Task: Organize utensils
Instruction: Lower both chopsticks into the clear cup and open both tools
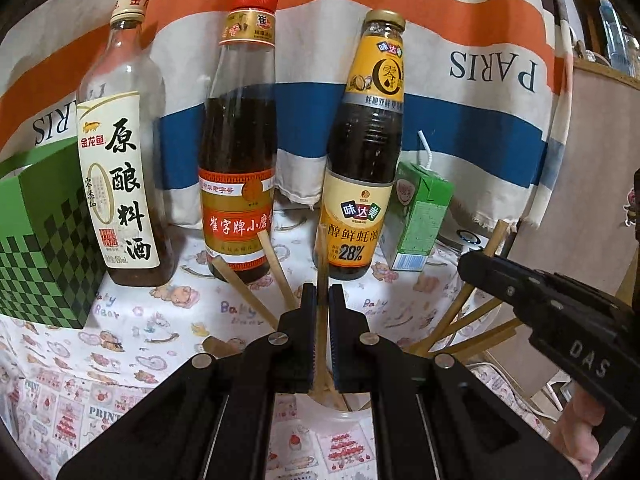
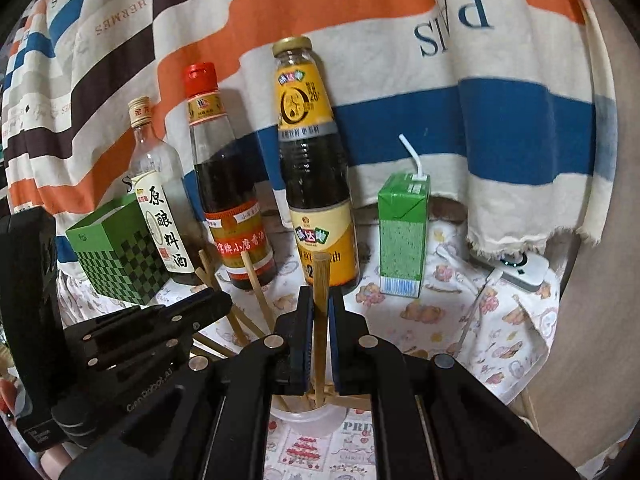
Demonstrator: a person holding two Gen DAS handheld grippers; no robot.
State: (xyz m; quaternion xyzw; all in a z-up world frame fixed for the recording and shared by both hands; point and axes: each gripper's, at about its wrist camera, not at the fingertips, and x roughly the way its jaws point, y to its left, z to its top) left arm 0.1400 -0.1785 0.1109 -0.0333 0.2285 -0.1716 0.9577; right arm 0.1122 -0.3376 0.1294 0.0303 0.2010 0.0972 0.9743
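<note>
Wooden chopstick (image 2: 320,312) stands clenched in the right tool (image 2: 320,304) at lower centre; its lower end disappears behind the tool, above a clear cup (image 2: 304,416). Left tool (image 1: 322,300) likewise grips a chopstick (image 1: 321,264), partly hidden. Sauce bottles (image 1: 236,152) stand behind on the bench (image 1: 160,332).

Three sauce bottles (image 1: 240,132) stand in a row before a striped cloth (image 1: 460,80). A green box (image 1: 36,240) sits left, a juice carton (image 2: 402,232) right
</note>
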